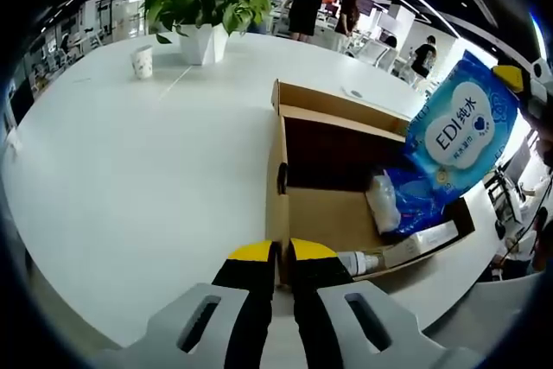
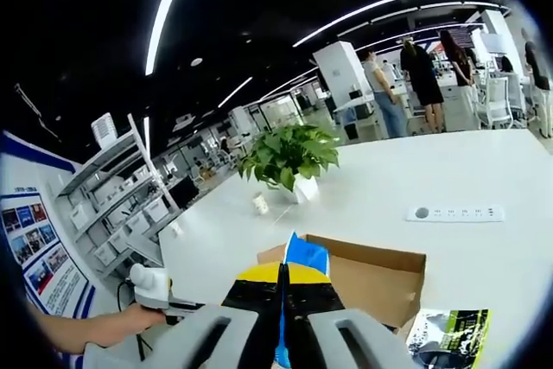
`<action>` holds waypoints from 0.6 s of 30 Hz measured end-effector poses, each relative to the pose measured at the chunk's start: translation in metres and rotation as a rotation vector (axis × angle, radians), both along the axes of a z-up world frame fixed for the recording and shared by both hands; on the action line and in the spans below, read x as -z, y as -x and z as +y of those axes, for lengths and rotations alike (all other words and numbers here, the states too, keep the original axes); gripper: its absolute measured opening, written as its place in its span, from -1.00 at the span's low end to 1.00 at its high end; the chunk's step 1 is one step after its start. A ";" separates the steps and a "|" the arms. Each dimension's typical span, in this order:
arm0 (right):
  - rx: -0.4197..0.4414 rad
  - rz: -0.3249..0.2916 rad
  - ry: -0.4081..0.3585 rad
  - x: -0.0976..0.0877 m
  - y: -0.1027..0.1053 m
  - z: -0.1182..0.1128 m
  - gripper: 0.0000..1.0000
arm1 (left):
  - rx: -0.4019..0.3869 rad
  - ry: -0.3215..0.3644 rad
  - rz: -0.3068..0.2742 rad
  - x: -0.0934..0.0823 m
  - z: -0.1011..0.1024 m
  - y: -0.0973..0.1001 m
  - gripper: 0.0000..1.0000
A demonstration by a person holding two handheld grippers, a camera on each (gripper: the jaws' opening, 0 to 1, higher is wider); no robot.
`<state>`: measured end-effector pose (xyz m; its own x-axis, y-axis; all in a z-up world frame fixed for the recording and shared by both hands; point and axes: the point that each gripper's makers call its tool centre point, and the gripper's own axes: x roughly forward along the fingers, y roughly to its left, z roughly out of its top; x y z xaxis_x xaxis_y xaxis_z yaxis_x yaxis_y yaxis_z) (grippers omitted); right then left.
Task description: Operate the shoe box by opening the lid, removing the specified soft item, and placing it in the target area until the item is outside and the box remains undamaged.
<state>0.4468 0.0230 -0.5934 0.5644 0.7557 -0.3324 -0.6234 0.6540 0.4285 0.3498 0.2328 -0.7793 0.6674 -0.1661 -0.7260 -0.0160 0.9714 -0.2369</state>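
Note:
An open brown cardboard shoe box (image 1: pixel 324 213) lies on the white table (image 1: pixel 147 179). My left gripper (image 1: pixel 281 255) is shut on the near end of the box's left wall, its yellow tips on either side of the cardboard. Above the box's right side hangs a blue soft pack of wipes (image 1: pixel 462 127), held at its top corner by my right gripper (image 1: pixel 516 82). In the right gripper view, that gripper (image 2: pixel 283 278) is shut on the blue pack (image 2: pixel 304 257), with the box (image 2: pixel 380 274) below. A clear bag (image 1: pixel 383 200), another blue pack (image 1: pixel 423 200) and a white tube (image 1: pixel 406 251) lie inside.
A potted plant (image 1: pixel 207 6) and a paper cup (image 1: pixel 143 60) stand at the table's far side. A power strip (image 2: pixel 456 212) lies on the table, and a printed green-and-black packet (image 2: pixel 449 330) beside the box. A hand (image 2: pixel 95 330) holds the left gripper. People stand beyond the table.

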 end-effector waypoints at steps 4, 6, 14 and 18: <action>0.018 0.000 -0.016 -0.006 -0.003 -0.010 -1.00 | -0.002 0.003 0.000 0.000 0.000 0.000 -0.92; 0.026 -0.002 -0.020 -0.009 -0.004 -0.015 -1.00 | -0.004 0.004 0.000 0.000 0.000 0.000 -0.92; 0.065 -0.015 -0.031 -0.022 -0.003 -0.038 -1.00 | -0.004 0.003 -0.001 0.000 0.000 0.000 -0.92; 0.092 -0.025 -0.040 -0.030 -0.003 -0.053 -1.00 | -0.006 0.005 -0.001 0.000 0.000 0.000 -0.92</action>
<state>0.4497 -0.0300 -0.5632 0.6400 0.7124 -0.2880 -0.5724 0.6920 0.4399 0.3499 0.2325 -0.7789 0.6688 -0.1658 -0.7248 -0.0213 0.9702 -0.2415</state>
